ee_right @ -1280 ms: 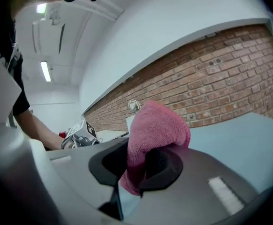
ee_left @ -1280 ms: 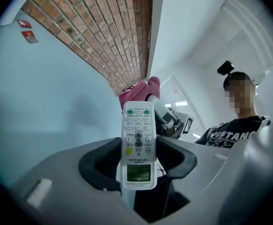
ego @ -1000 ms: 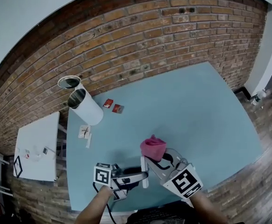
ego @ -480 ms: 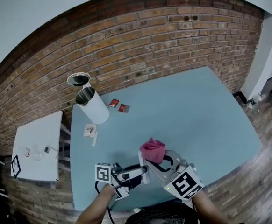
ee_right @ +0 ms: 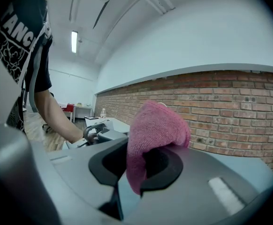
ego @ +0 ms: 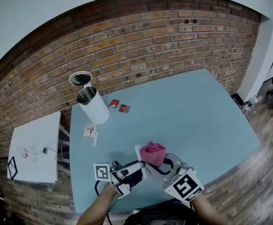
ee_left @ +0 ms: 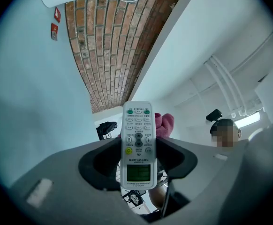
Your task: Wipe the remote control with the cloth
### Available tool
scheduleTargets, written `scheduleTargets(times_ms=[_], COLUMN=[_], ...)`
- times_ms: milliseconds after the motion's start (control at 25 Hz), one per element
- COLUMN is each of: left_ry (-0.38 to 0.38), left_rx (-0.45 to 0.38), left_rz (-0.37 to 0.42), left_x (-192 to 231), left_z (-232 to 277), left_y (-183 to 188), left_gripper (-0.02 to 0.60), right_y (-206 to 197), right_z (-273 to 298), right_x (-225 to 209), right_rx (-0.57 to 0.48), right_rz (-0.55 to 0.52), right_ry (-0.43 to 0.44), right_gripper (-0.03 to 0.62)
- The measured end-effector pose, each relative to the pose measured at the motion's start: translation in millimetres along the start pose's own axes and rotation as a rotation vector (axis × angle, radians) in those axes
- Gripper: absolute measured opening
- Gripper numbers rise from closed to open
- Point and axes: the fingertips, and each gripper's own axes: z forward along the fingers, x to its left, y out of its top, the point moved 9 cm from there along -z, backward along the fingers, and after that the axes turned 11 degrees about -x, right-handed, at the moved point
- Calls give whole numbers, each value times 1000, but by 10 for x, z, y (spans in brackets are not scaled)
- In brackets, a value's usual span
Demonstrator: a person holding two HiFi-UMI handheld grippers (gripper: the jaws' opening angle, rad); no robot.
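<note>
The white remote control (ee_left: 138,144) stands buttons-up between the jaws of my left gripper (ee_left: 138,150), which is shut on its lower half. In the head view the left gripper (ego: 135,167) is near the front edge of the blue table (ego: 197,111), and the remote's far end (ego: 137,151) tilts up beside the pink cloth (ego: 153,153). My right gripper (ee_right: 140,159) is shut on the bunched pink cloth (ee_right: 156,128), which bulges above its jaws. The cloth (ee_left: 166,124) shows just behind the remote's top right; whether they touch I cannot tell.
A white cylinder (ego: 93,106) lies at the table's back left, next to a round metal lid (ego: 80,78). Two small red packets (ego: 118,106) and white slips (ego: 88,131) lie nearby. A white side table (ego: 35,146) stands to the left. A brick wall (ego: 174,36) runs behind.
Both grippers have risen a little and drawn together. The remote's far end has tilted upward and now sits right beside the pink cloth.
</note>
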Motion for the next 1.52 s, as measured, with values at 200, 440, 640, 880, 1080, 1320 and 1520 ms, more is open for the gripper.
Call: scheduleTargets(times_ms=[200,440,640,880,1080,1320,1520], left_ry=[-48,-105,-93,-27,-2,52,125], left_rx=[-35,-139,-229,-351,-469,-562,-549], left_rz=[-24,-69,-79,-37,-26,-21,18], left_x=[-24,-60,-44,-56,-110,-155,-156], left_z=[27,3,-36,-147,-154,-84,11], left_y=[25,85,84,140,192,214,174], left_gripper=[235,236,235,235,235,235,235], right_y=[6,26,-5,-82,-203,-366,-284], right_z=[-25,-65,-116,-169,-203,-237,-270], right_x=[7,63,135,198,193,159,125], right_rx=[-50,-75,-63,-66,-65,-93,-128], right_rz=[69,92,80,120,211,217,240], right_ry=[-25,-17,4,19,-2,-43,-78], right_gripper=[64,63,63,64,63,63,63])
